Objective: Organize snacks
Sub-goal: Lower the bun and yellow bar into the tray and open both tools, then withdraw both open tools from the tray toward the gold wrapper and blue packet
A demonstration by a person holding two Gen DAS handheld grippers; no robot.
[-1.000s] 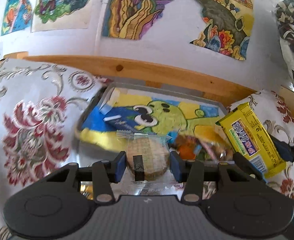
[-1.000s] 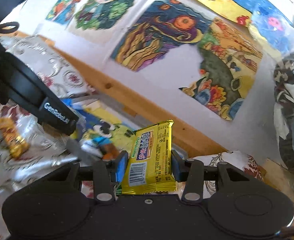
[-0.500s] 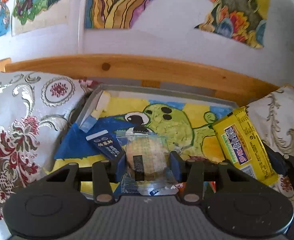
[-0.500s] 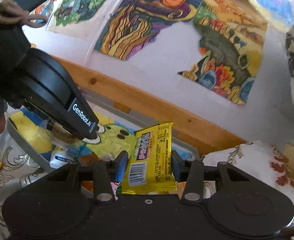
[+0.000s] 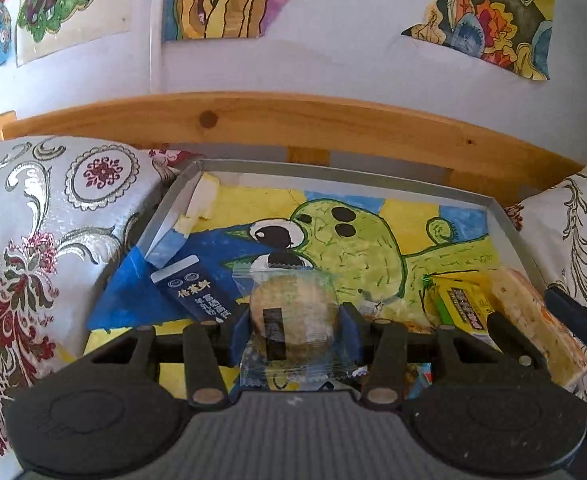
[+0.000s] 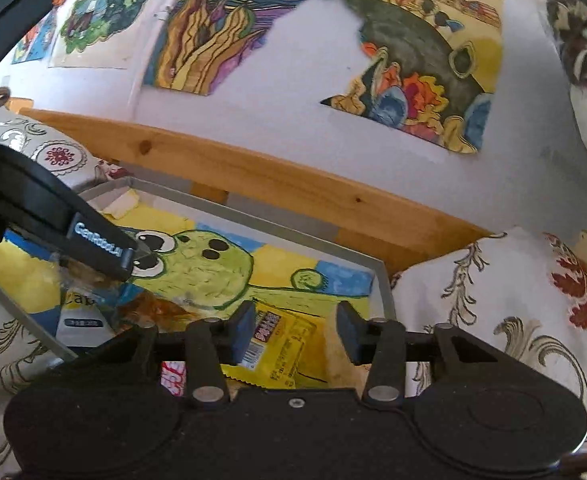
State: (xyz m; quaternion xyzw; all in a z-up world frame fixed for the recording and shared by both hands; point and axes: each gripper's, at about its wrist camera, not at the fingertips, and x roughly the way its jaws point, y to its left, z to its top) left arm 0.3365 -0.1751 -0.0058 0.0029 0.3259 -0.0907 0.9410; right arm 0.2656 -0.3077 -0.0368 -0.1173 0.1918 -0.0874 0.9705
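A grey tray [image 5: 333,168] lined with a green cartoon painting lies ahead. My left gripper [image 5: 295,320] is shut on a round biscuit in clear wrap [image 5: 293,300], held low over the tray's near left part beside a dark blue packet [image 5: 195,292]. The yellow snack packet [image 6: 289,348] lies flat in the tray's right end. My right gripper [image 6: 295,332] stands open just above it, touching nothing. In the left wrist view the yellow snack packet [image 5: 459,308] rests left of the right gripper's fingers [image 5: 505,330], next to a pale cracker packet [image 5: 533,320].
A wooden rail [image 5: 293,120] runs behind the tray [image 6: 253,216], under a white wall with paintings. Floral cloth [image 5: 33,240] rises on both sides of the tray. More packets, one white and blue [image 6: 81,322] and one red and white [image 6: 173,376], lie at its near edge.
Both grippers moved forward and down over the tray. The right gripper let go of the yellow packet, which now lies flat in the tray. The left still holds the biscuit.
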